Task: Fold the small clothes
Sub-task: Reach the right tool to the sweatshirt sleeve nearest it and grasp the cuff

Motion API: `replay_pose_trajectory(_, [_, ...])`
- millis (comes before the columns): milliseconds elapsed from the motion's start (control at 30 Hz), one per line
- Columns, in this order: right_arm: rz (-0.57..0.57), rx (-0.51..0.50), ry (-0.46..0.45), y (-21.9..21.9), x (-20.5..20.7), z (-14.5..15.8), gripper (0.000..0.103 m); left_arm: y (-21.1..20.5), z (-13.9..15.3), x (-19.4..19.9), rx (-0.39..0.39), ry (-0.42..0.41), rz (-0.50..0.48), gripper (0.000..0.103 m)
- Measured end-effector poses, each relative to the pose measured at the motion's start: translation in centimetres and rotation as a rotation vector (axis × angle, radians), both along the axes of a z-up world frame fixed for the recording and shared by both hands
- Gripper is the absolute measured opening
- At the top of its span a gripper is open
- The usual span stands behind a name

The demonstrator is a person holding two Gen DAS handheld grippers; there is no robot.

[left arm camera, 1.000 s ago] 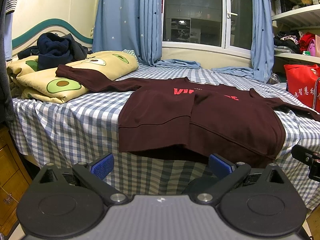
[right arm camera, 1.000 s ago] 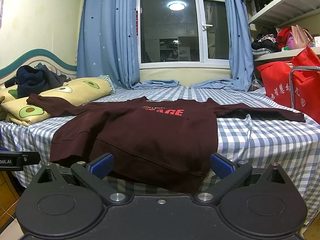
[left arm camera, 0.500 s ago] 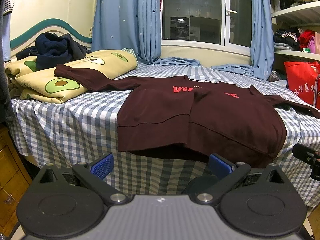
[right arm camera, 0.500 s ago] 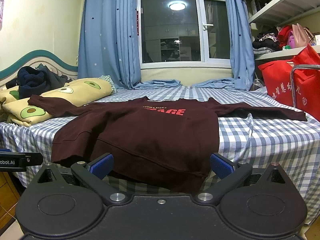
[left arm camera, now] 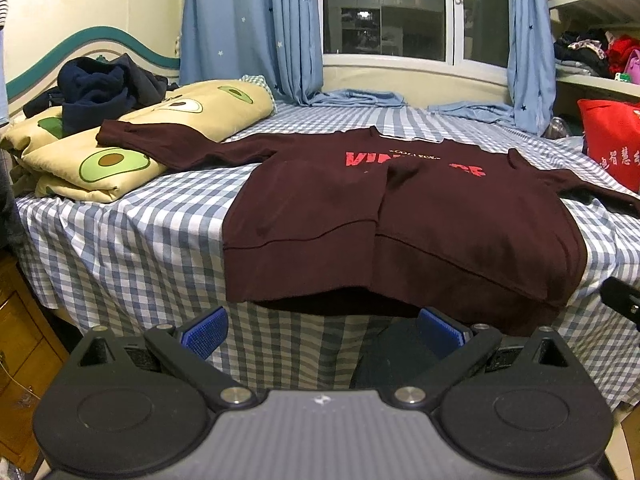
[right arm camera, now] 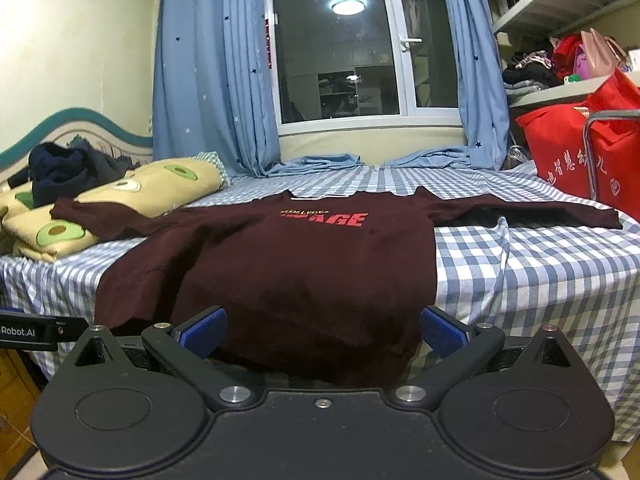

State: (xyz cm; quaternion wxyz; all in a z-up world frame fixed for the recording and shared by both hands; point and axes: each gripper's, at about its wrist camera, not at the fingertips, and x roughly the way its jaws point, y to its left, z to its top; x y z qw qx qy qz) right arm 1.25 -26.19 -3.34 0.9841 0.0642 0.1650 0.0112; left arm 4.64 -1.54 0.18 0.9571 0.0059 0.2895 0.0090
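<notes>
A dark maroon sweatshirt [left arm camera: 400, 216] with red lettering lies spread face up on the checked bed [left arm camera: 132, 236], its hem hanging over the front edge and a crease running down its middle. One sleeve reaches left onto the avocado pillow [left arm camera: 120, 160]; the other stretches right [right arm camera: 540, 212]. My left gripper [left arm camera: 322, 334] is open, just below and in front of the hem, holding nothing. My right gripper [right arm camera: 322, 332] is open too, in front of the sweatshirt [right arm camera: 288, 272] hem's right part, with nothing between its blue pads [right arm camera: 442, 330].
Dark clothes [left arm camera: 100, 88] are piled on the pillows at the left. A red bag [right arm camera: 580, 152] and shelves stand at the right of the bed. Blue curtains [right arm camera: 208, 80] and a window are behind. A wooden drawer unit [left arm camera: 20, 340] stands at the lower left.
Both grippers have shifted slightly, the left view tilting down a little and the right view up; the sweatshirt lies as before and both grippers stay open.
</notes>
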Motion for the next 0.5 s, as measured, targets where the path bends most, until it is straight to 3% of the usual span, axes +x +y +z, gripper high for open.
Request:
replay_pose_trajectory(233, [-0.015,0.057,-0.108,-3.5,0.7,0.9,0.103,-0.7,2.3,3.1,-0.006,0.010,0.040,0.102])
replay_pose_trajectory(500, [-0.041,0.050,-0.060,-7.1,1.3,0.5,0.103,-2.2,3.1,5.8,0.021,0.032,0.056,0.102])
